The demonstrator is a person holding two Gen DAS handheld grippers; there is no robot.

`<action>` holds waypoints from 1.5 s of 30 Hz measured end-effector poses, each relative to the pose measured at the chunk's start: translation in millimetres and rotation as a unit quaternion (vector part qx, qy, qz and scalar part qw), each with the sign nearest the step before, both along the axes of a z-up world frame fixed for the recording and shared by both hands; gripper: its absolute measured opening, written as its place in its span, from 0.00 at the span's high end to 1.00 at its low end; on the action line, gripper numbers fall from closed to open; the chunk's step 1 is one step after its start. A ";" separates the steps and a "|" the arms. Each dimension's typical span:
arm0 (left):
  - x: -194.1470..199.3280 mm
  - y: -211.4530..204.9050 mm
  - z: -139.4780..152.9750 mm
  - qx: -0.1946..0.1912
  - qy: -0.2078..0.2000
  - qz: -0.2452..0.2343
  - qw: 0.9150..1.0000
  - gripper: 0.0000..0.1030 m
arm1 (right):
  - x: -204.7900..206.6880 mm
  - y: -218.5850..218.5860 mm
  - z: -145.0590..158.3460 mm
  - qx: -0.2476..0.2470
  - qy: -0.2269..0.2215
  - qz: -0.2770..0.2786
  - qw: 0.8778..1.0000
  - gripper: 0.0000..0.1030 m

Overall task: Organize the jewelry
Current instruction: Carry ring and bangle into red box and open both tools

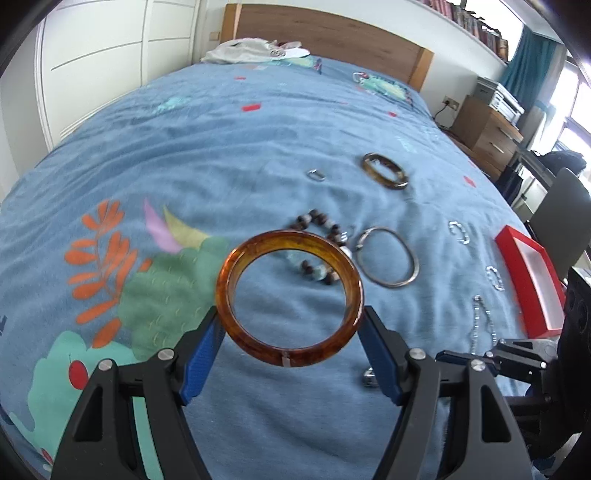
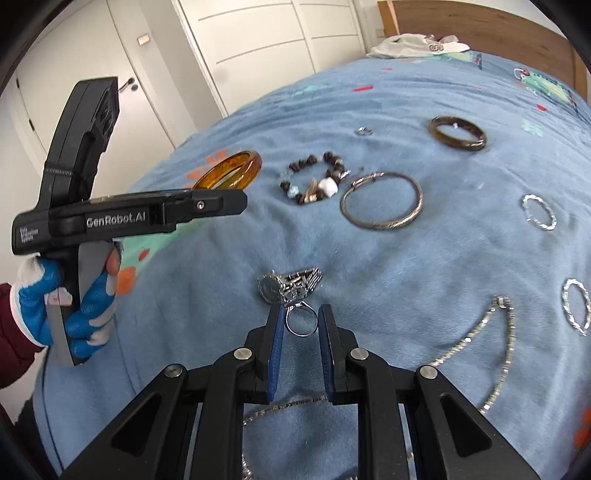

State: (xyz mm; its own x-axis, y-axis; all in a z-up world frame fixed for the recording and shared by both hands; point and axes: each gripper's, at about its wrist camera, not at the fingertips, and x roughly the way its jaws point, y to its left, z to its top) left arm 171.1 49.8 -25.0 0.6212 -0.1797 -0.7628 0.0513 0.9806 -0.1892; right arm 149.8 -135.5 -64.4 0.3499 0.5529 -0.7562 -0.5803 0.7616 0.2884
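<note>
My left gripper (image 1: pixel 290 325) is shut on an amber bangle (image 1: pixel 255 347) and holds it above the blue bedspread; the bangle also shows in the right wrist view (image 2: pixel 236 170). My right gripper (image 2: pixel 301 314) is shut on a silver ring (image 2: pixel 302 323), just above the bedspread. Beyond them lie a beaded bracelet (image 2: pixel 314 177), a silver bangle (image 2: pixel 382 201), a dark brown bangle (image 2: pixel 458 133), a small ring (image 2: pixel 364 131), silver link bracelets (image 2: pixel 538 212) and a silver chain (image 2: pixel 491 350). A silver watch (image 2: pixel 291 284) lies just ahead of the right gripper.
A red box (image 1: pixel 532 284) with a white lining sits at the bed's right edge. A wooden headboard (image 1: pixel 332 33), white clothes (image 1: pixel 251 50) by it, white wardrobes (image 2: pixel 258 44) on the left and a wooden nightstand (image 1: pixel 484 136) on the right surround the bed.
</note>
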 end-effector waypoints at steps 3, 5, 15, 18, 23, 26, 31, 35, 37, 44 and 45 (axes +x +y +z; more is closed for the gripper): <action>-3.8 -10.9 11.5 0.002 -0.010 -0.015 1.000 0.31 | -4.7 -8.4 13.4 0.005 -0.012 -0.010 1.000 0.82; -6.9 -21.1 20.6 0.002 -0.018 -0.030 0.999 0.31 | -8.9 -17.4 23.9 0.008 -0.020 -0.019 1.000 0.82; -27.0 -115.8 62.7 -0.006 -0.048 -0.124 0.991 0.31 | -32.7 -110.4 74.2 -0.005 -0.056 -0.106 0.993 0.82; -30.2 -153.8 69.3 -0.018 -0.050 -0.157 0.986 0.31 | -42.7 -156.9 84.4 -0.019 -0.059 -0.143 0.988 0.82; -33.4 -225.8 75.6 -0.034 -0.050 -0.219 0.974 0.31 | -57.1 -238.2 91.0 -0.054 -0.055 -0.200 0.977 0.82; -31.0 -264.0 74.6 -0.037 -0.048 -0.244 0.968 0.31 | -57.2 -276.7 86.4 -0.068 -0.047 -0.220 0.972 0.82; -24.2 -324.7 62.1 -0.031 -0.035 -0.290 0.956 0.31 | -45.3 -315.5 70.0 -0.084 -0.030 -0.232 0.969 0.82; -15.7 -361.6 45.7 -0.021 -0.020 -0.315 0.949 0.31 | -28.5 -326.4 57.3 -0.091 -0.020 -0.226 0.970 0.82; -12.0 -374.1 37.4 -0.014 -0.012 -0.319 0.948 0.31 | -22.0 -330.8 52.7 -0.092 -0.015 -0.222 0.971 0.82; -9.2 -397.8 2.6 0.027 0.030 -0.335 0.941 0.32 | -13.6 -341.6 31.0 -0.120 0.016 -0.203 0.972 0.82; -9.4 -399.0 -1.1 0.030 0.034 -0.337 0.940 0.35 | -13.0 -343.0 28.2 -0.126 0.020 -0.199 0.972 0.82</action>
State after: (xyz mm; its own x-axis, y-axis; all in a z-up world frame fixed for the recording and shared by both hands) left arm 161.8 -349.2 -26.1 0.3301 -0.4706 -0.8182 0.6549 0.7384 -0.1605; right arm 136.7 -478.5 -36.2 0.4663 0.1755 -0.8670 -0.2172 0.9728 0.0801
